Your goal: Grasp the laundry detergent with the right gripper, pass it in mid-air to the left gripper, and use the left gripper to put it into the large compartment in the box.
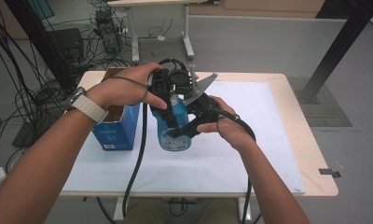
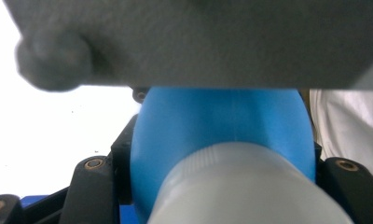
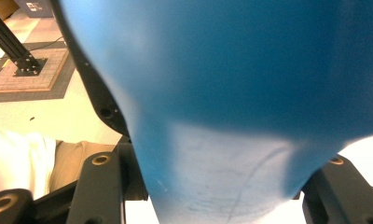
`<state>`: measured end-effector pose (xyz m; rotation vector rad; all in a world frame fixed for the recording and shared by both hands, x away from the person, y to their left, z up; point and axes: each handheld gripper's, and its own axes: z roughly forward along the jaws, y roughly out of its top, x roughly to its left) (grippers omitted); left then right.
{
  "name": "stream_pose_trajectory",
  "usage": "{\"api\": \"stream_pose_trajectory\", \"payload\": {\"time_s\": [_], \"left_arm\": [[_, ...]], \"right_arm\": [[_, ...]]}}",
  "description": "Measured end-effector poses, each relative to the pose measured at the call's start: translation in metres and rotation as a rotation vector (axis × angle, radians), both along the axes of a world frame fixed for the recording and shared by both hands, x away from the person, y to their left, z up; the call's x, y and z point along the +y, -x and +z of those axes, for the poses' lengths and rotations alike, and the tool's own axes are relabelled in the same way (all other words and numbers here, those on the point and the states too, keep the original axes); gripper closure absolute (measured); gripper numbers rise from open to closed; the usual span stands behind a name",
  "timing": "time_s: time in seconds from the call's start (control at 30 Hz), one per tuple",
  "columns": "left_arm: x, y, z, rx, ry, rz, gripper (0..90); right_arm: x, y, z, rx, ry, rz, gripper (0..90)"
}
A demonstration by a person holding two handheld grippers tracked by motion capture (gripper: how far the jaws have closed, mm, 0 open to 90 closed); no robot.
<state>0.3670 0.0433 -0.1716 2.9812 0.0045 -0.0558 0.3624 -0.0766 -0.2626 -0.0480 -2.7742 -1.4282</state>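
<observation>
A blue plastic bottle [image 1: 177,122] is held tilted above the white sheet, between both grippers. My left gripper [image 1: 169,122] comes down from the upper left and is shut on the bottle's pale grey cap end [image 2: 250,186], with a black jaw on each side. The blue body [image 2: 222,121] swells beyond the cap. My right gripper [image 1: 183,132] reaches in from the right and is shut on the bottle's blue body [image 3: 231,93], which sits between its two jaws. A grey three-cornered plate [image 1: 201,86] rides on top of it.
An open blue cardboard box [image 1: 115,130] stands on the table at the left, close to the left forearm. A white sheet [image 1: 259,154] covers most of the wooden tabletop [image 1: 315,154]. Cables and a black frame post [image 1: 336,51] lie beyond the table.
</observation>
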Motion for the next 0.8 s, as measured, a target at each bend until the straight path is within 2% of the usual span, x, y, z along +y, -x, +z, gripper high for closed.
{"api": "stream_pose_trajectory", "payload": {"time_s": [0.23,0.8], "left_arm": [[0.0002,0.0000,0.0003,0.002,-0.007,0.001,39.7],[0.0013,-0.0015,-0.0018,0.002,0.010,0.002,39.6]], "right_arm": [[0.0009,0.0001,0.0001,0.002,-0.002,0.002,44.0],[-0.0005,-0.0010,-0.0010,-0.002,0.004,0.005,44.0]]}}
